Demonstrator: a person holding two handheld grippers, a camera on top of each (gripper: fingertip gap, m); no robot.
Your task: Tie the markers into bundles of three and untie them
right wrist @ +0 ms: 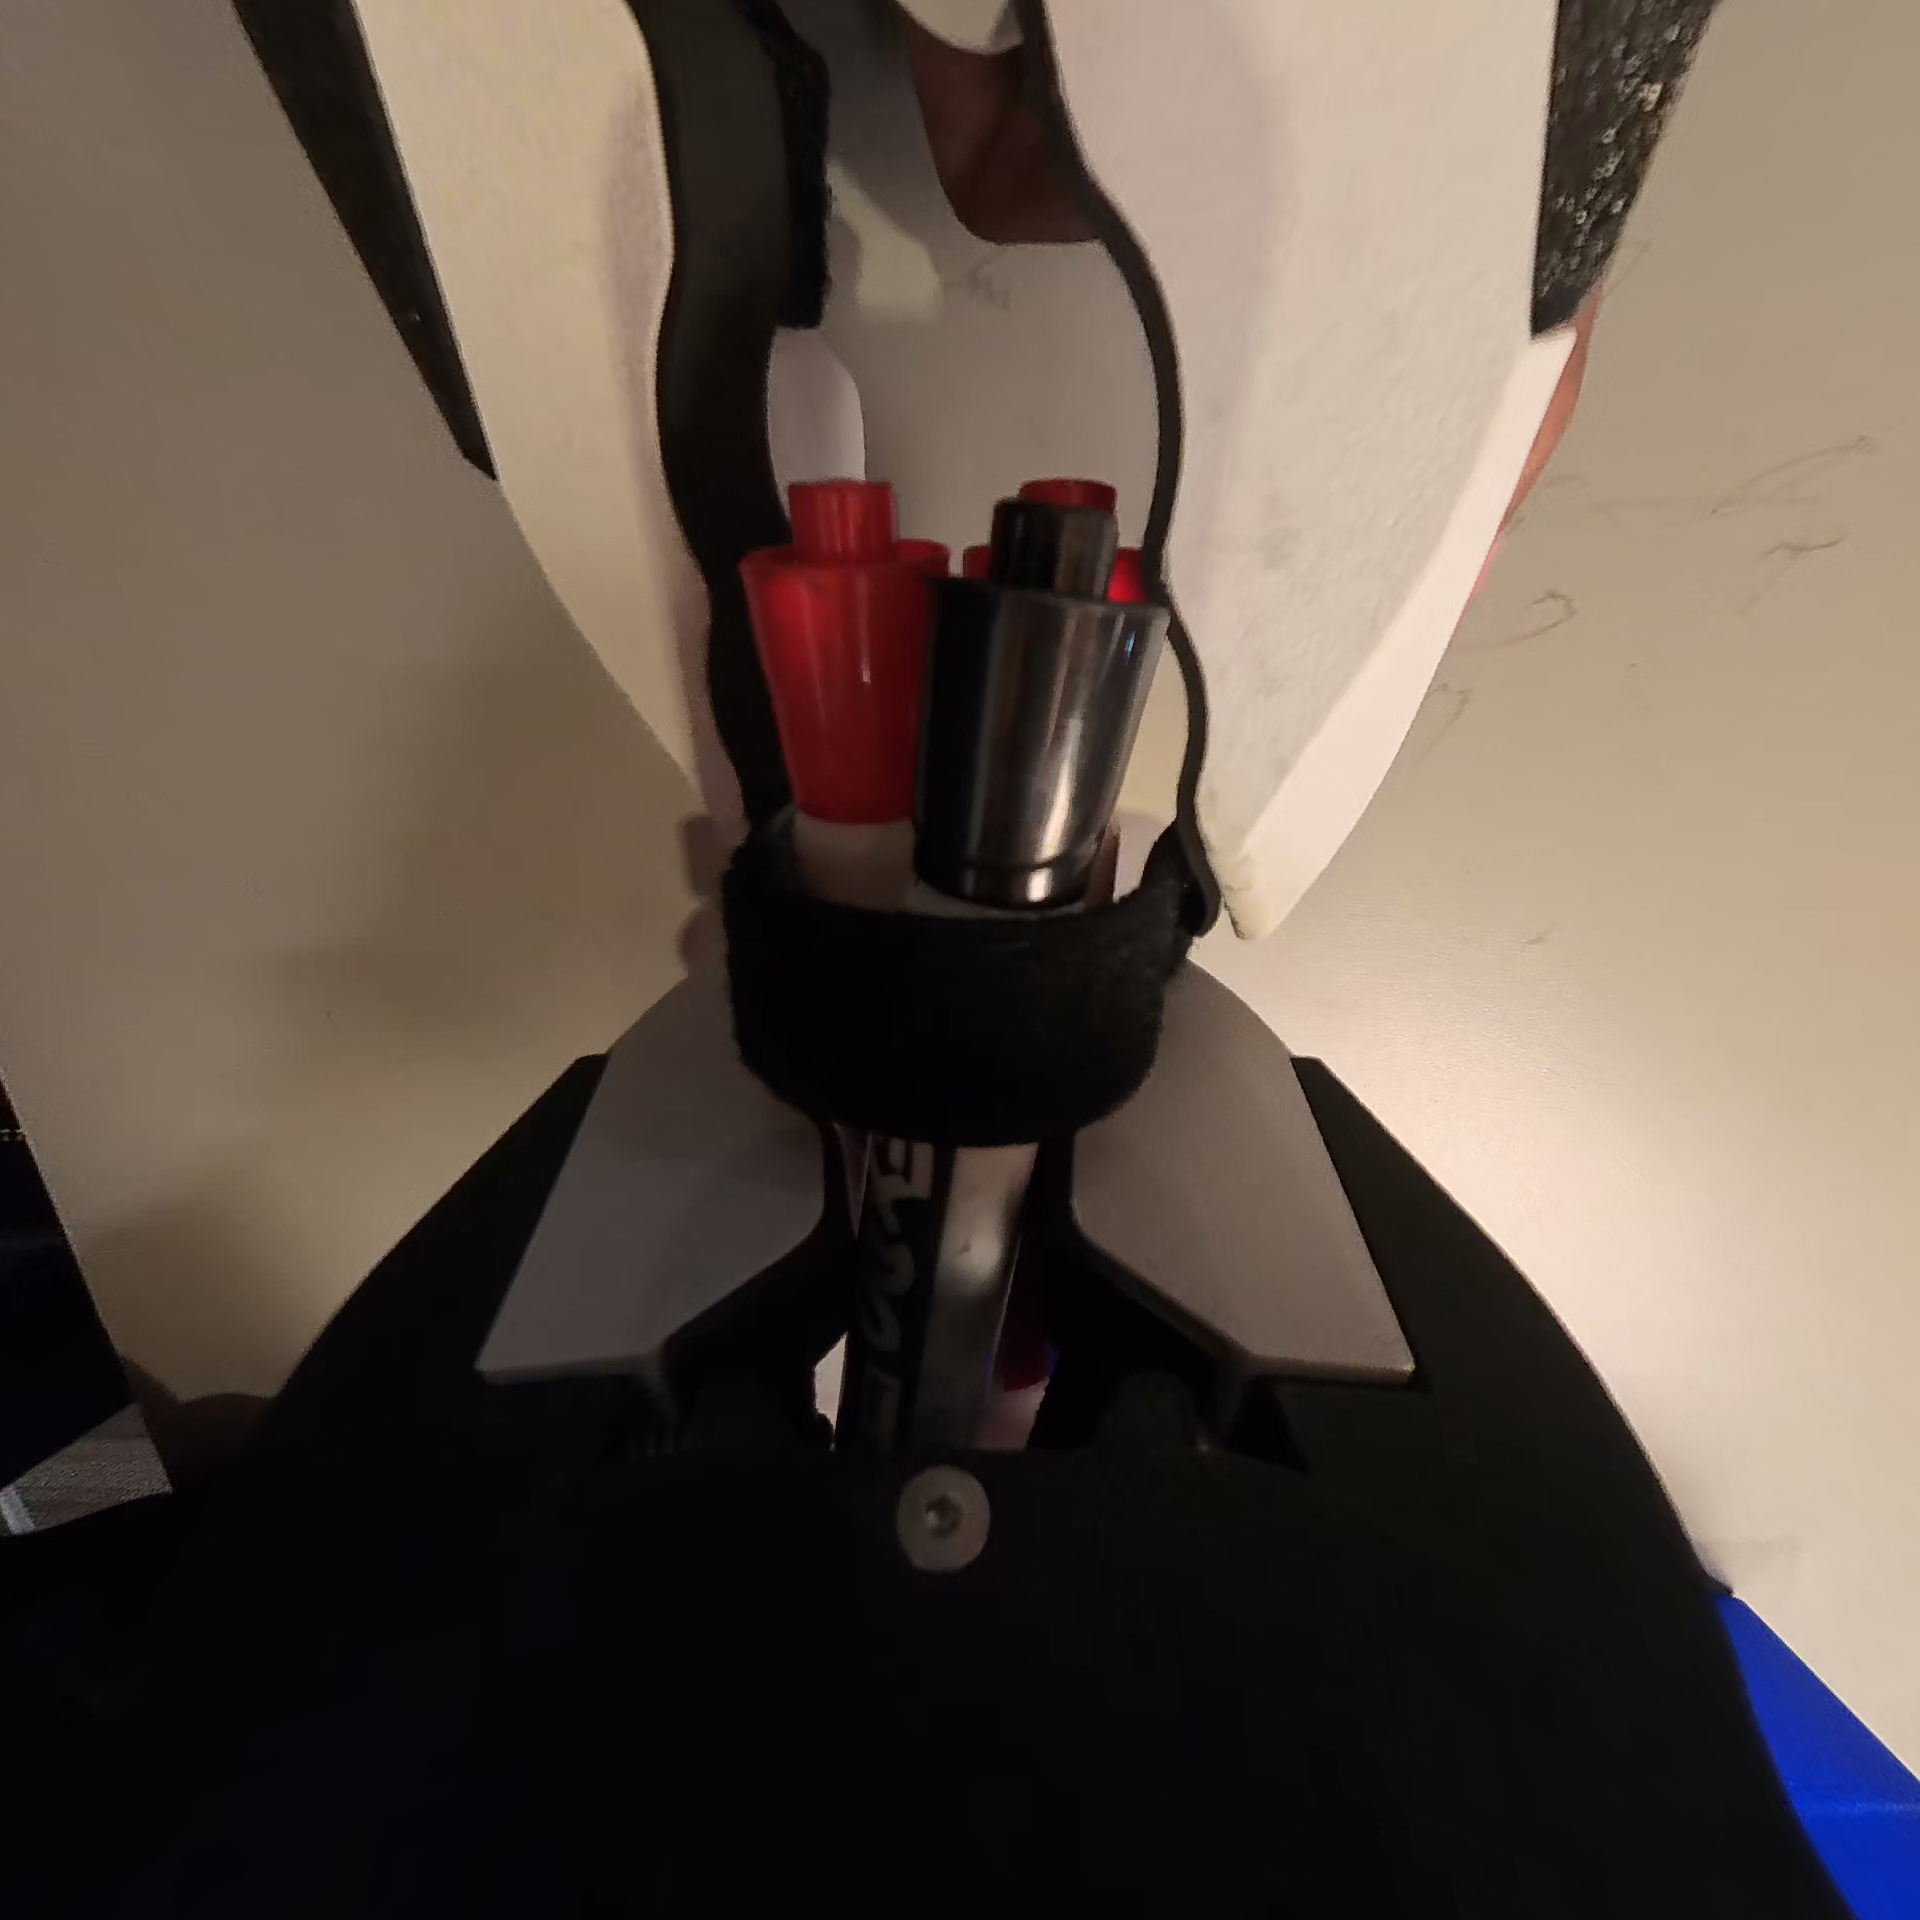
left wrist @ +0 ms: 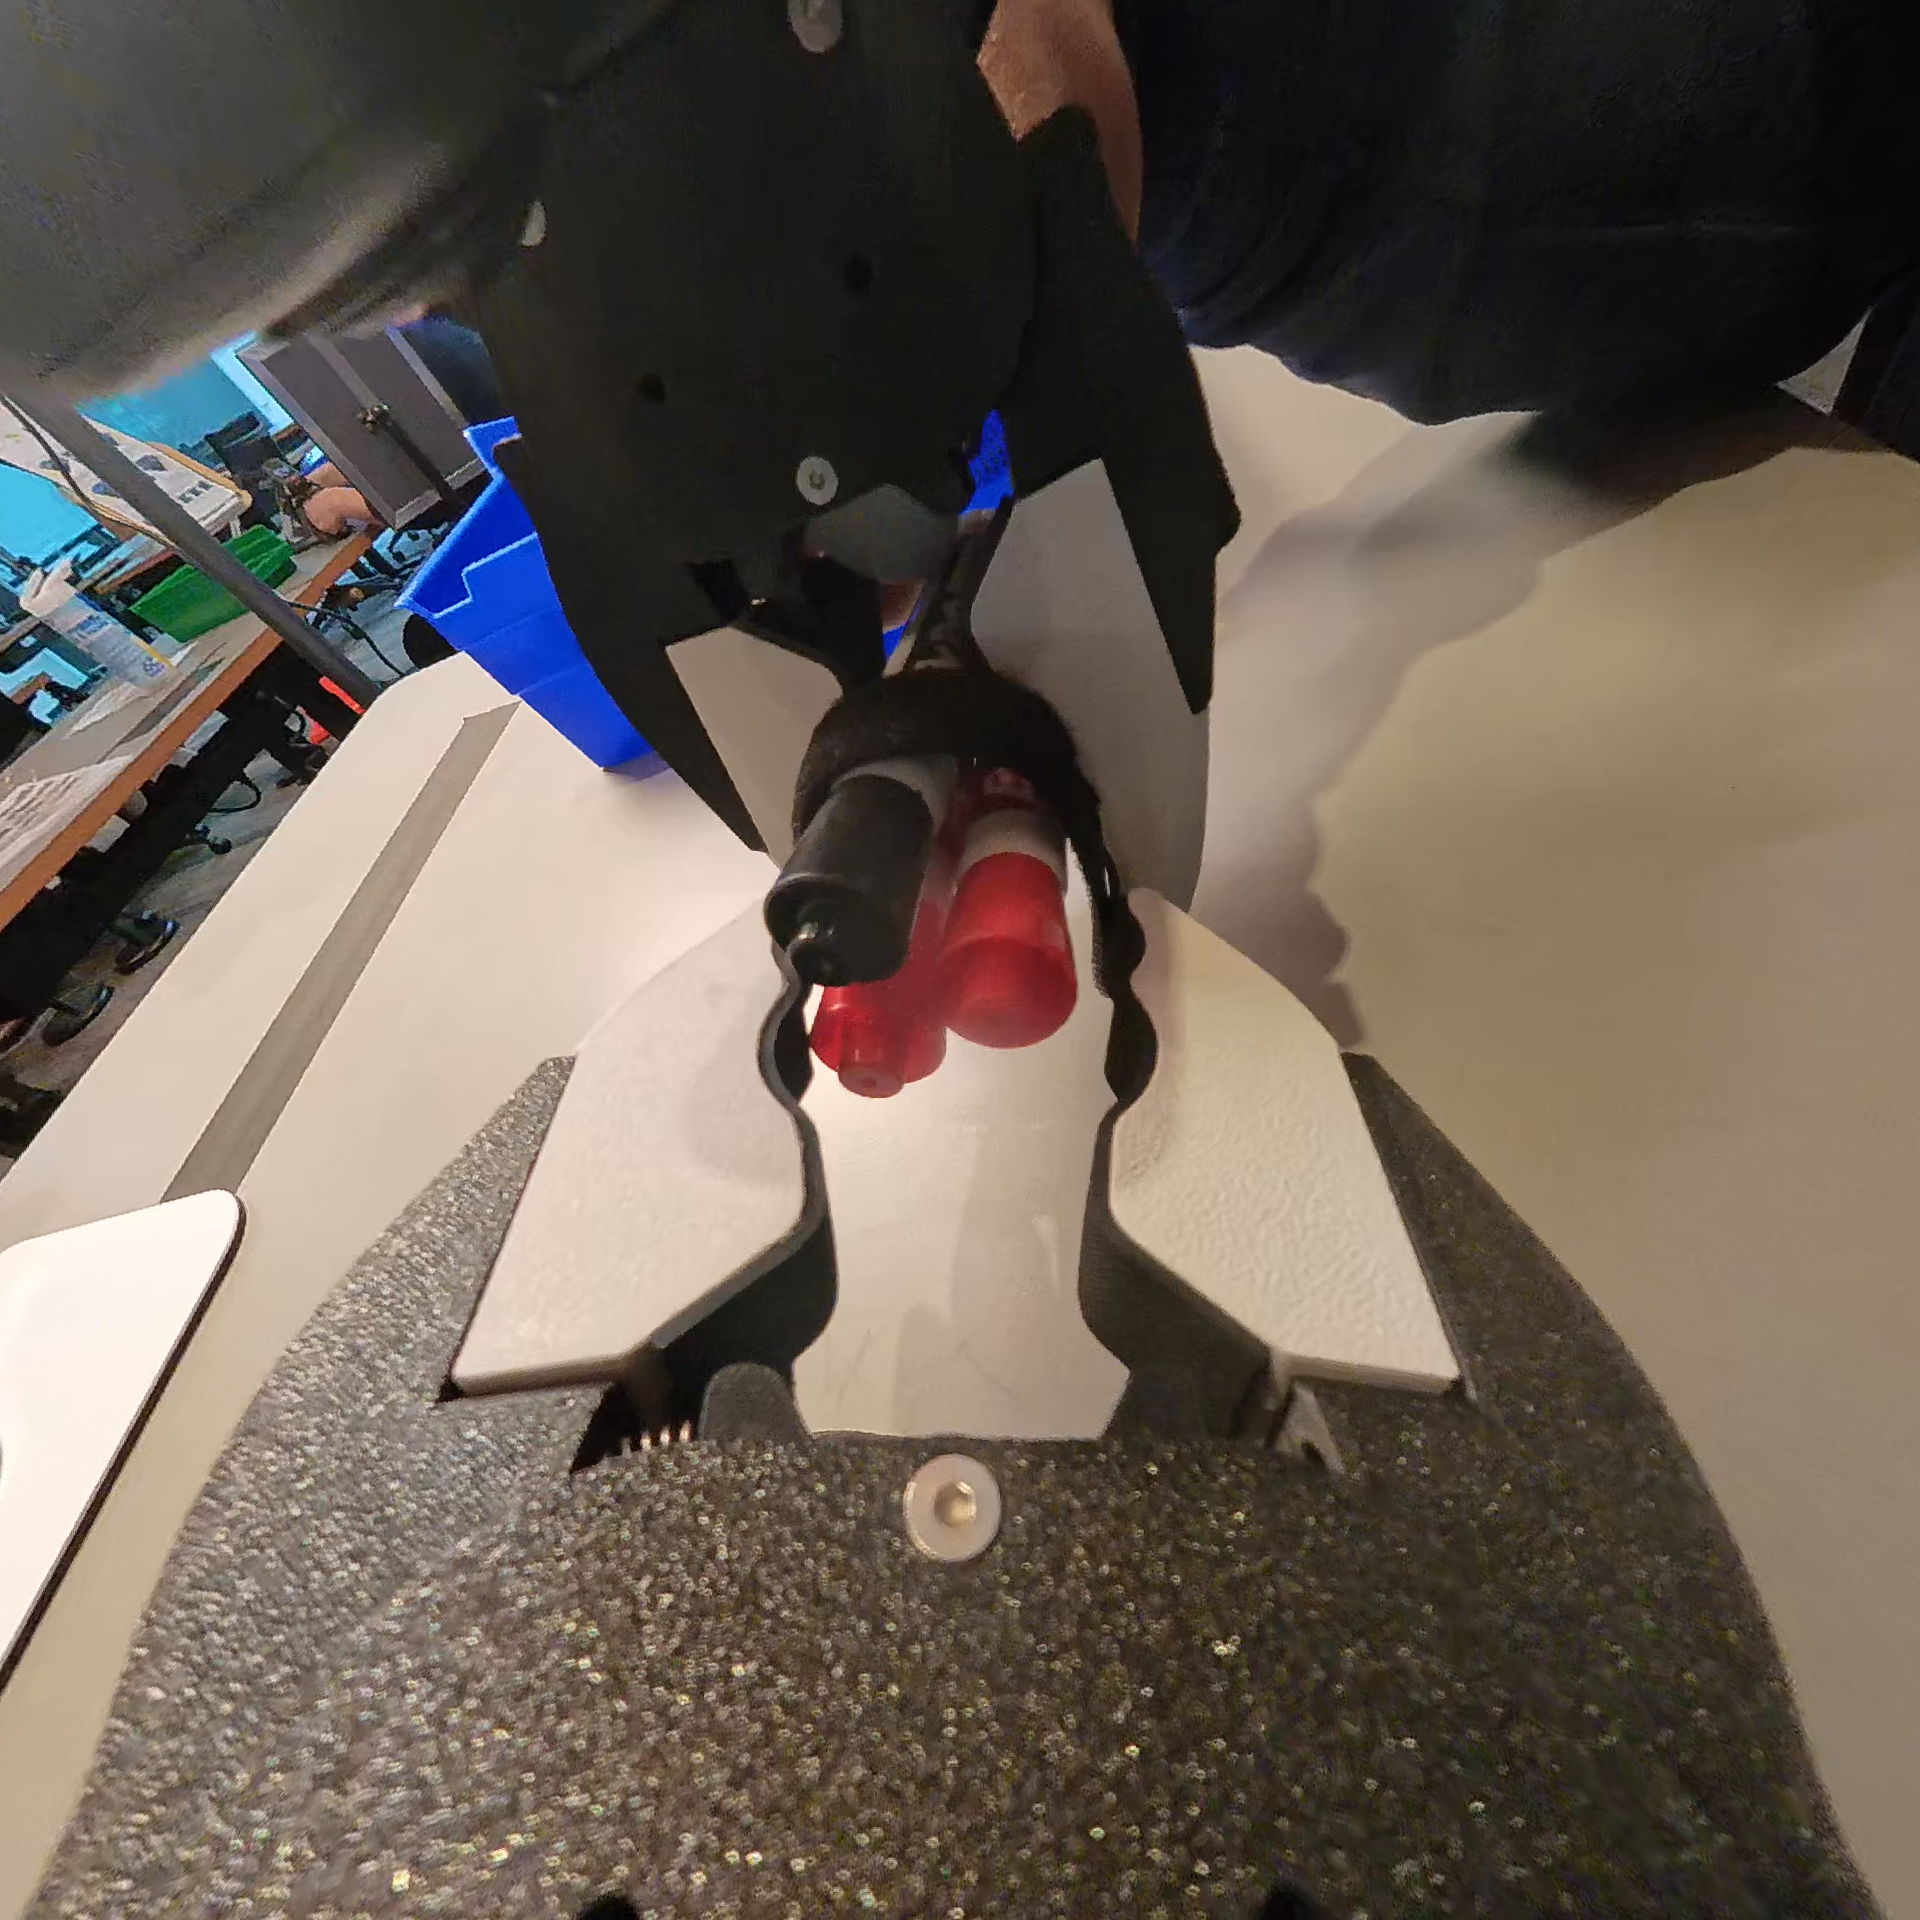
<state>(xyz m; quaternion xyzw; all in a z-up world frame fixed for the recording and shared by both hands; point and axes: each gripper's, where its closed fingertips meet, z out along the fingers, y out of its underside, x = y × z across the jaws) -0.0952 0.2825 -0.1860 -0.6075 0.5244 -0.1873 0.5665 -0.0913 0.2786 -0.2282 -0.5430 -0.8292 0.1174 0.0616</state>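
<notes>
Black-strapped markers (right wrist: pixel 935 727) sit clamped in the right hand-held gripper (right wrist: pixel 940 997), between the left's (left wrist: pixel 951 935) parted fingers.

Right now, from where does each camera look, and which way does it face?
Left wrist view: sits on the left gripper, facing the marker bundle cap-end on; the right gripper, a sleeve and a blue bin lie beyond.
Right wrist view: sits on the right gripper, looking along the strapped markers toward the left gripper.
Both share the bundle, its black strap and the table.
</notes>
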